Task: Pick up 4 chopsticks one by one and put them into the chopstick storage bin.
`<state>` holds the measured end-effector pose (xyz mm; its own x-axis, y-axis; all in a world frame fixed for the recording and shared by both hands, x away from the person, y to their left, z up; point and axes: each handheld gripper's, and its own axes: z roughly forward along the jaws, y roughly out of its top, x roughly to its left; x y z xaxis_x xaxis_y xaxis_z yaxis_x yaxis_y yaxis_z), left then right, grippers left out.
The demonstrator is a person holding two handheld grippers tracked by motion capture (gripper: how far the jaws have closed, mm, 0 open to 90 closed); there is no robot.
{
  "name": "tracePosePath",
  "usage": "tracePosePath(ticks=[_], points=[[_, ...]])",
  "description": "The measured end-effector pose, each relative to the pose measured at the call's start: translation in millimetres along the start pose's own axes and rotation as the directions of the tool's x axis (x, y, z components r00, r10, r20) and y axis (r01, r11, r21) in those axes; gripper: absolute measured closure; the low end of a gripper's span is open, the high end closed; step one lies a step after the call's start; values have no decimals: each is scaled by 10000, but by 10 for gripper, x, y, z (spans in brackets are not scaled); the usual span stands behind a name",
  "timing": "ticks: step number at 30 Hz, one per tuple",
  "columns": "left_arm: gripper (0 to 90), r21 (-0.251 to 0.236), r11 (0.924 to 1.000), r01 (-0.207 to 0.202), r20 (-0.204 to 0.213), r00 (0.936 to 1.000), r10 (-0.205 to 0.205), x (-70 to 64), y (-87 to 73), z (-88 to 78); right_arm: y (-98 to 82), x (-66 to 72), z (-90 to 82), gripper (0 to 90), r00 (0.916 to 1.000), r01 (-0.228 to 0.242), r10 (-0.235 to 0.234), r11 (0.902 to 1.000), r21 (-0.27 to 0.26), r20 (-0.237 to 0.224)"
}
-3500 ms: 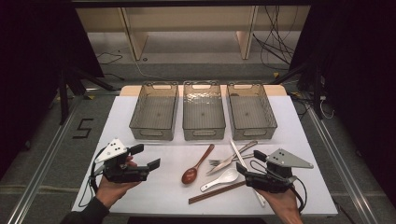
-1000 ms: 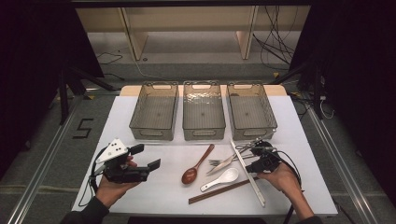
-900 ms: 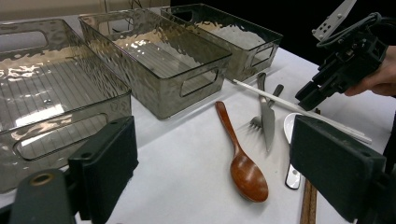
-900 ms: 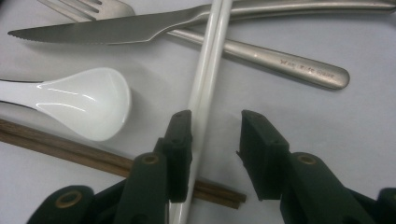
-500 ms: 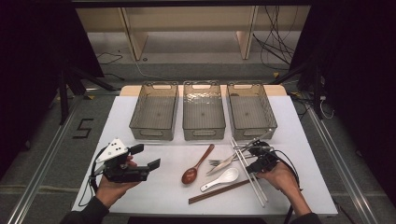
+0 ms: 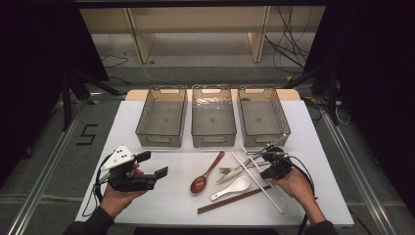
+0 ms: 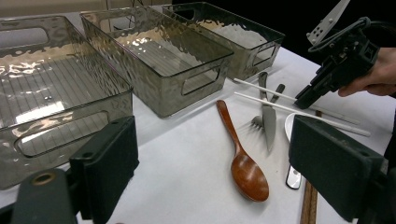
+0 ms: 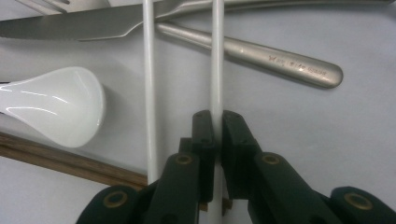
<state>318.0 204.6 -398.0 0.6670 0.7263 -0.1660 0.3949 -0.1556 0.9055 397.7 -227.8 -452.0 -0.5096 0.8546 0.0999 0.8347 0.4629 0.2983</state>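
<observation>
My right gripper (image 8: 217, 126) points down at the table, and its jaws have just been closing. They are now shut on one white chopstick (image 8: 217, 56). A second white chopstick (image 8: 149, 70) lies just beside it, outside the jaws. In the high view the right gripper (image 6: 271, 169) sits over the white chopsticks (image 6: 254, 178) at the right of the cutlery pile. My left gripper (image 6: 152, 165) is held above the table's front left, open, with nothing between its jaws.
Three clear bins (image 6: 161, 117) (image 6: 213, 115) (image 6: 263, 115) stand in a row at the back. A wooden spoon (image 6: 208, 172), a white spoon (image 6: 231, 188), a knife (image 7: 268, 121), a fork and a brown chopstick (image 6: 232, 199) lie near the right gripper.
The right gripper moved from the front right corner in to the cutlery, tipped down and closed on a white chopstick. The left gripper stayed where it was.
</observation>
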Motion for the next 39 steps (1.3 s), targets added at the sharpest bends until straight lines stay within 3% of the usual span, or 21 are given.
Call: tracePosePath(ticks=[6, 8, 11, 13, 14, 15, 16, 17, 20, 23, 25, 28, 29, 32, 35, 39], points=[[152, 63, 10000, -13, 23, 10000, 13, 1, -1, 4, 24, 54, -114, 852, 9987, 485, -480, 9983, -325, 151], [152, 36, 10000, -42, 22, 10000, 42, 0, 2, 3, 31, 123, -187, 852, 9947, 1006, -992, 9937, -500, 287], [152, 21, 10000, -69, 28, 10000, 69, 2, 3, 1, 33, 162, -278, 851, 9915, 1298, -1292, 9881, -825, 123], [153, 20, 10000, -61, 43, 10000, 61, 10, 6, 1, 29, 203, -374, 852, 9884, 1519, -1516, 9821, -1116, 113], [153, 44, 10000, -26, 71, 10000, 26, 18, 8, 3, 29, 255, -441, 852, 9834, 1809, -1813, 9744, -1337, 100], [153, 141, 9999, -19, 106, 9999, 17, 29, 12, 8, 29, 255, -441, 852, 9834, 1809, -1813, 9744, -1337, 100], [157, 254, 9997, -2, 148, 9999, -2, 41, 13, 21, 31, 316, -479, 852, 9752, 2198, -2210, 9640, -1494, 86], [157, 467, 9989, -14, 240, 9997, 3, 58, 13, 41, 31, 316, -479, 852, 9752, 2198, -2210, 9640, -1494, 86], [158, 1143, 9934, 28, 361, 9993, -69, 111, 11, 111, 42, 427, -502, 852, 9570, 2883, -2897, 9442, -1594, 151], [157, 1479, 9890, -74, 384, 9993, 18, 129, 56, 157, 63, 554, -509, 852, 9352, 3518, -3536, 9226, -1586, 177], [162, 1607, 9864, -350, 324, 9990, 302, 110, 112, 186, 77, 637, -514, 852, 9206, 3878, -3900, 9080, -1583, 185], [196, 1878, 9789, -800, 581, 9958, 702, 61, 201, 236, 87, 776, -527, 852, 8932, 4453, -4494, 8801, -1647, 138], [196, 1984, 9757, -926, 714, 9942, 799, 38, 223, 262, 87, 776, -527, 852, 8932, 4453, -4494, 8801, -1647, 138], [203, 2282, 9611, -1557, 891, 9863, 1386, -40, 265, 338, 88, 851, -527, 852, 8741, 4810, -4855, 8618, -1609, 127], [202, 2670, 9344, -2358, 1205, 9702, 2104, -137, 303, 407, 79, 915, -509, 852, 8544, 5148, -5193, 8422, -1601, 152], [200, 2864, 9134, -2891, 1539, 9549, 2540, -217, 356, 502, 75, 988, -490, 852, 8310, 5513, -5562, 8207, -1501, 107]])
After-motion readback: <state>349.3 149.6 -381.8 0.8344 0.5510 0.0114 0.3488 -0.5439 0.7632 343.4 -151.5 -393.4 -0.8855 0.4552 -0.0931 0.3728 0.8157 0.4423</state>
